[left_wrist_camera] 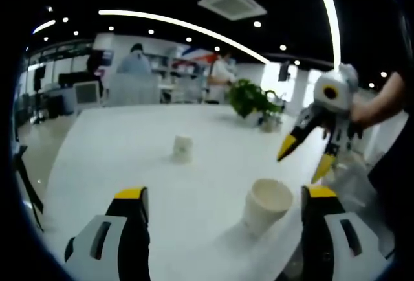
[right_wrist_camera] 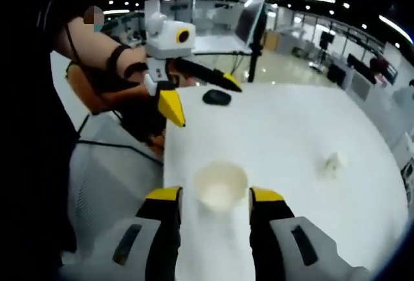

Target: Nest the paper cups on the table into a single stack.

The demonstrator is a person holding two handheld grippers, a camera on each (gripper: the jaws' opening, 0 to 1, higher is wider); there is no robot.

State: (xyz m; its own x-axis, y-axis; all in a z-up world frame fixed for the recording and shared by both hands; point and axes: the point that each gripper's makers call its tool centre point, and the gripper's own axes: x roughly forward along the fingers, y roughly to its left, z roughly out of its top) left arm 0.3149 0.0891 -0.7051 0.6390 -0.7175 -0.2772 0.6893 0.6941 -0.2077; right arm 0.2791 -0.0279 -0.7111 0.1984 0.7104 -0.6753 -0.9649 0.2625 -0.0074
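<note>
White table [left_wrist_camera: 129,145] is holding two paper cups: we're hovering the right gripper [right_wrist_camera: 213,197], fingers spread, around the near cup [right_wrist_camera: 221,185]; left gripper [left_wrist_camera: 223,206] released too, far cup [left_wrist_camera: 182,148] well apart.

Potted plant [left_wrist_camera: 253,99], dark mouse [right_wrist_camera: 216,97]

On the desk [left_wrist_camera: 129,145] one cup [left_wrist_camera: 266,204] stands upright near the edge, between the left claw [left_wrist_camera: 223,197] and the right claw [left_wrist_camera: 304,155]. A second cup [left_wrist_camera: 182,148] sits farther off, mid-desk, possibly on its side. A plant [left_wrist_camera: 253,100] stands at the far edge.
</note>
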